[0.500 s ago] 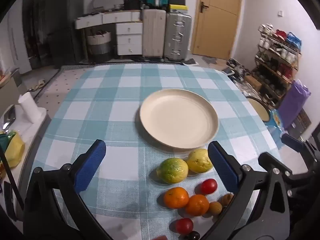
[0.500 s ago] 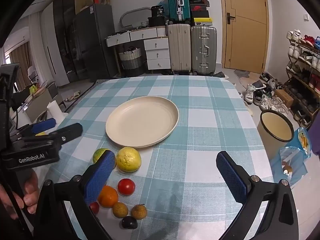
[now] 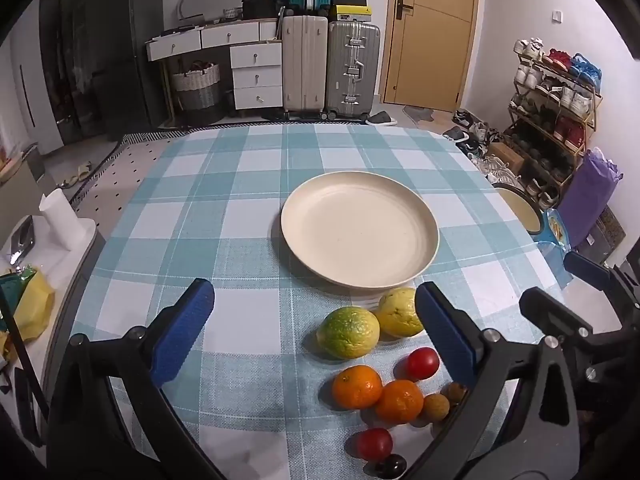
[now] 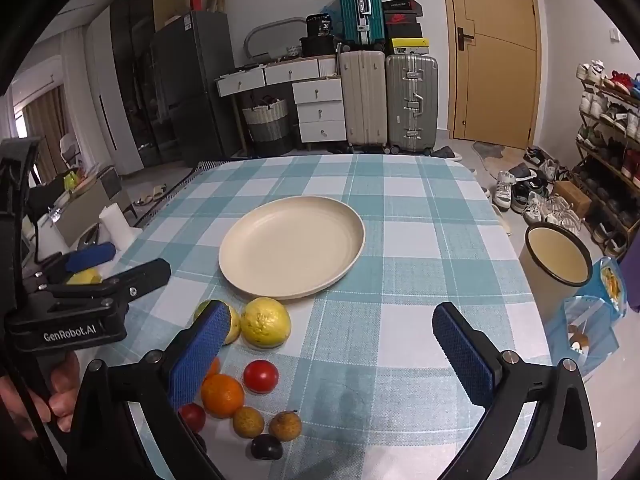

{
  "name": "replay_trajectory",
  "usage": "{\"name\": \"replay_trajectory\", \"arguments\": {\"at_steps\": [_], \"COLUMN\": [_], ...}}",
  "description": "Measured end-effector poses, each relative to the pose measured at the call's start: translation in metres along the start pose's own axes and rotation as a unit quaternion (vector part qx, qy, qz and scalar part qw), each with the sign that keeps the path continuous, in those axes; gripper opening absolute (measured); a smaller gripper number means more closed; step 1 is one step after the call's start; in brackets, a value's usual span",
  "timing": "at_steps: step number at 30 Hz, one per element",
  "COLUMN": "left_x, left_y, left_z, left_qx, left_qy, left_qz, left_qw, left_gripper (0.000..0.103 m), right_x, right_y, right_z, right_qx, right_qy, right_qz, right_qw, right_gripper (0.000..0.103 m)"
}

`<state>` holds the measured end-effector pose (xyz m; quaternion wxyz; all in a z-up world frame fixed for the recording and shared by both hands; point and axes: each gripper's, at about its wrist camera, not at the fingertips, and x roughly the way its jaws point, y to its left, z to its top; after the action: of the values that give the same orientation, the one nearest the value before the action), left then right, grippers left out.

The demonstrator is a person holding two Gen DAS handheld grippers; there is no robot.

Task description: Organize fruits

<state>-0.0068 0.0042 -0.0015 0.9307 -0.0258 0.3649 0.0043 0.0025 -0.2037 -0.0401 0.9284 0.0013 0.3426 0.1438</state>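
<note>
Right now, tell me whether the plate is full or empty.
Empty: the plate shows only bare cream surface; every fruit lies on the tablecloth beside it.

Left black two-finger gripper with blue ribbed pads point(image 3: 314, 326) held low and level, jaws spread wide with nothing between them. Right black two-finger gripper with blue textured pads point(image 4: 332, 354) likewise spread wide and empty, level with its partner. Seen from the right wrist: left gripper's black body marked "GenRobot.AI" at the frame's left edge, bare hand point(image 4: 44, 396) wrapped around its handle from below.
</note>
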Motion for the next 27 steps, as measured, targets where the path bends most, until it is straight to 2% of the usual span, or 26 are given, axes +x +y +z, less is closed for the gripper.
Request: {"name": "replay_trajectory", "arguments": {"at_steps": [27], "left_x": [0.013], "left_y": [0.001], "left_z": [-0.003], "left_qx": [-0.004], "left_qy": [0.017], "left_qz": [0.006], "left_qw": [0.9998], "left_gripper": [0.100], "right_x": [0.007], "right_y": [-0.005], "right_z": [0.000], "right_qx": [0.017], "right_qy": [0.009], "right_qz": [0.002], "right_qw": [1.000], "right_gripper": [0.103]}}
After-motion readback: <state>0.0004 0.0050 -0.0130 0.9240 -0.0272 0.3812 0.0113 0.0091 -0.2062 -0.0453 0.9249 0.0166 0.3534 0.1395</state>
